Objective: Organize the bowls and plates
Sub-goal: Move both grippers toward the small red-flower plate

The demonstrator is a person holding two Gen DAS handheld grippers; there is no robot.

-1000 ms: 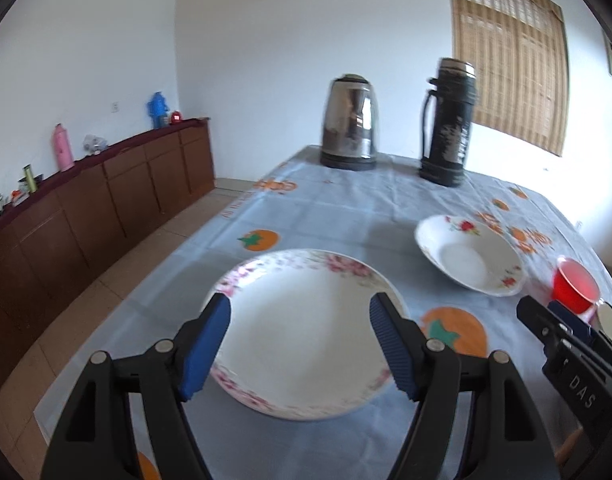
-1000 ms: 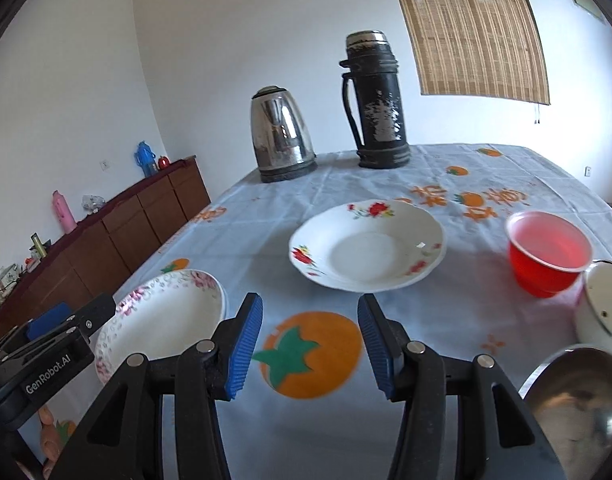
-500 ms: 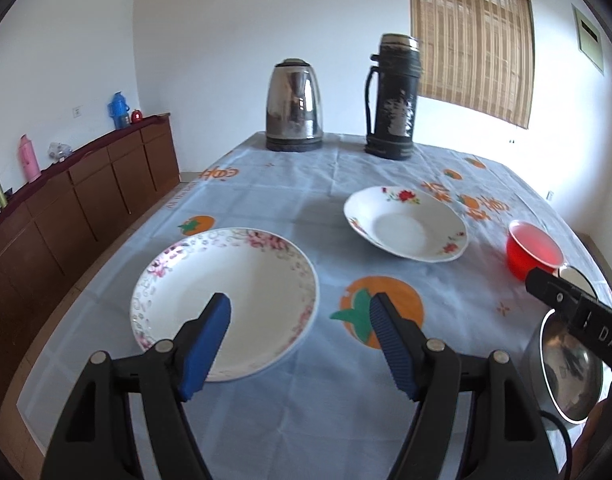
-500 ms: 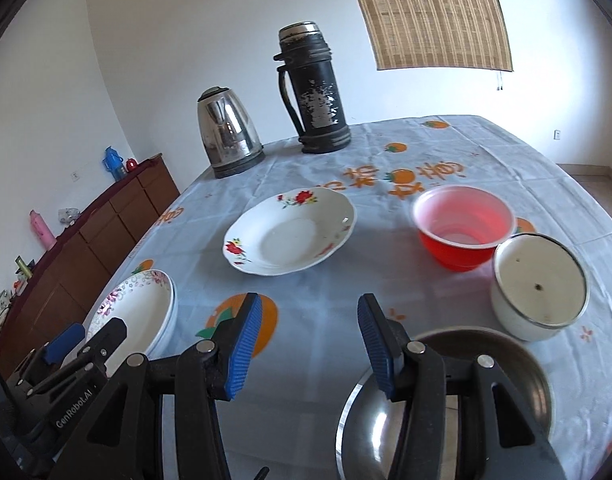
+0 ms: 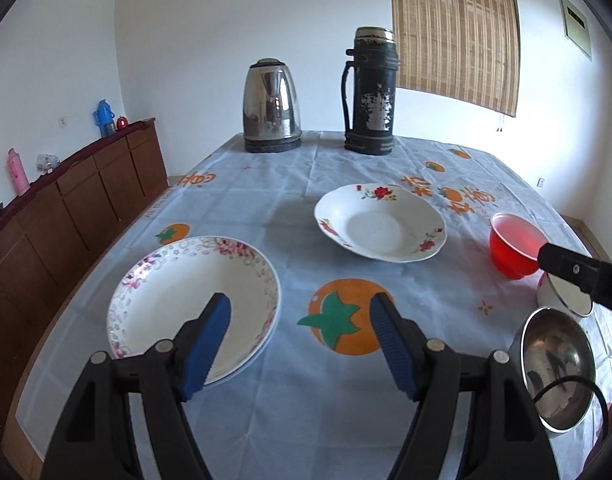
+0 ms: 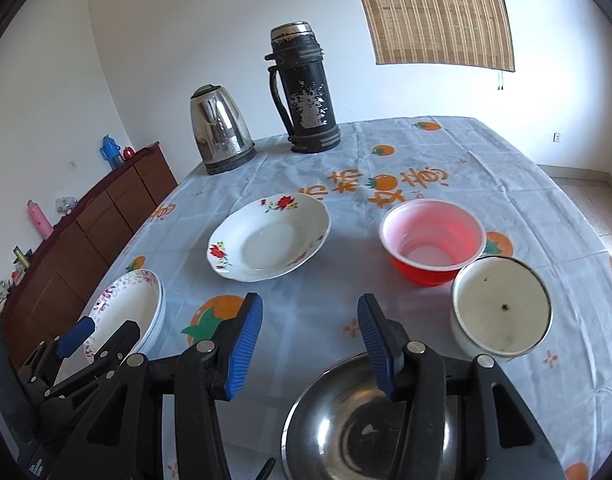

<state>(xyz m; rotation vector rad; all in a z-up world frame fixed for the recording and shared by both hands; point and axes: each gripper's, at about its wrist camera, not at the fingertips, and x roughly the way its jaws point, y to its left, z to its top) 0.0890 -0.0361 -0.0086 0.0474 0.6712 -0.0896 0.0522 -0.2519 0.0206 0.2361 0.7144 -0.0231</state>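
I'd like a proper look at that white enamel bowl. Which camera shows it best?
The right wrist view: the white bowl shows whole, open side up, beside the red bowl. In the left wrist view only a sliver shows, mostly behind the right gripper.

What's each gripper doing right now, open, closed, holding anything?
Left gripper: open, holding nothing, above the table by the pink-rimmed plate.
Right gripper: open, holding nothing, over the steel bowl.
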